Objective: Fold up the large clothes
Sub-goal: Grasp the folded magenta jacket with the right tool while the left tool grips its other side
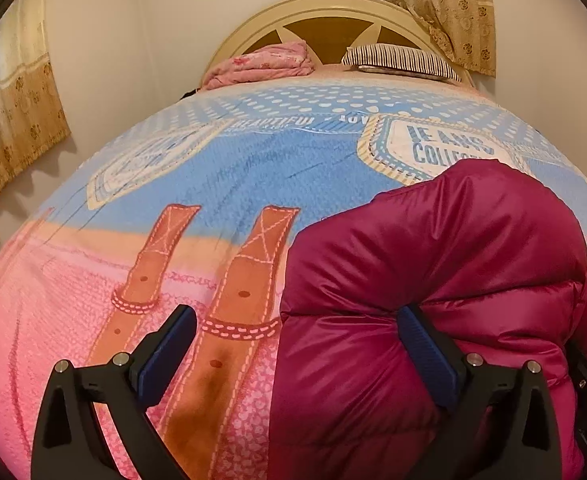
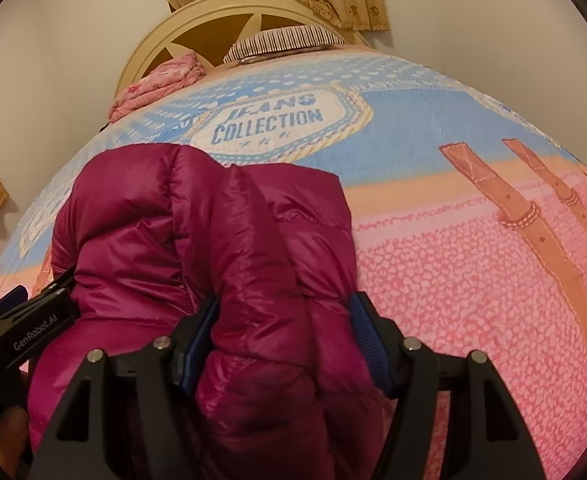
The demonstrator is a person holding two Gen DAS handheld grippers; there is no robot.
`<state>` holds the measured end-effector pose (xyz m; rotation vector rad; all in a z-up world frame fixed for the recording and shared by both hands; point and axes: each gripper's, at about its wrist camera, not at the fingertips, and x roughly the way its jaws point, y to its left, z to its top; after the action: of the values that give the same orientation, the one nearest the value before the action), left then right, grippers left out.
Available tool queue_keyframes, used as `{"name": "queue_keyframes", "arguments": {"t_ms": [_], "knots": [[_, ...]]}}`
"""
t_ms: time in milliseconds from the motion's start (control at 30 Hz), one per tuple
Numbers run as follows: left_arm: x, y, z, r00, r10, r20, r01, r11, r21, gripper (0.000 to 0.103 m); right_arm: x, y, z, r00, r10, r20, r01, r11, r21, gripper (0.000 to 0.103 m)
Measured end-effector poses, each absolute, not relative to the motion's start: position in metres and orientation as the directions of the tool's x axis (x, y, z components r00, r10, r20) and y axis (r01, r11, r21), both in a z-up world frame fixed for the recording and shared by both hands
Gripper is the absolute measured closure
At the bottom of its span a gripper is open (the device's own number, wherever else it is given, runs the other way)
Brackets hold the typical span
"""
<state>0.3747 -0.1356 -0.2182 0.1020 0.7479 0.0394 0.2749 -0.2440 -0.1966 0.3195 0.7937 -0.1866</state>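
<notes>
While the right gripper (image 2: 283,344) jaws clamp the puffer jacket (image 2: 221,240), left gripper (image 1: 297,344) jaws gape beside it

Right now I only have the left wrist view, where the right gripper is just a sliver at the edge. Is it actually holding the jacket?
Observer: Yes. In the right wrist view the right gripper has a thick fold of the jacket filling the gap between both pads.
Operator: Is more of the jacket spread out beyond that fold?
Observer: No. To the right of the fold there is only pink bedspread with two printed straps.
Operator: How does my left gripper sit from over there?
Observer: The left gripper shows at that view's left edge, right beside the jacket's left flank.
</notes>
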Motion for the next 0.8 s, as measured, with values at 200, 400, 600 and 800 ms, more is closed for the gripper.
{"name": "queue_keyframes", "arguments": {"t_ms": [200,400,600,800], "knots": [[0.376,-0.136,-0.221,0.726,0.071,-0.684,0.003,0.994,0.106,0.002,0.277,-0.247,-0.202,0.679,-0.029,-0.733,0.286,0.931,0.228,0.035],[0.379,-0.136,-0.223,0.721,0.069,-0.690,0.006,0.994,0.106,0.002,0.282,-0.248,-0.207,0.662,-0.020,-0.749,0.288,0.930,0.229,0.033],[0.379,-0.135,-0.224,0.718,0.070,-0.692,0.008,0.994,0.108,0.002,0.284,-0.245,-0.207,0.655,-0.038,-0.755,0.289,0.935,0.203,0.033],[0.378,-0.131,-0.223,0.707,0.044,-0.706,0.020,0.996,0.082,0.002,0.285,-0.245,-0.208,0.650,-0.041,-0.759,0.287,0.938,0.196,0.033]]}}
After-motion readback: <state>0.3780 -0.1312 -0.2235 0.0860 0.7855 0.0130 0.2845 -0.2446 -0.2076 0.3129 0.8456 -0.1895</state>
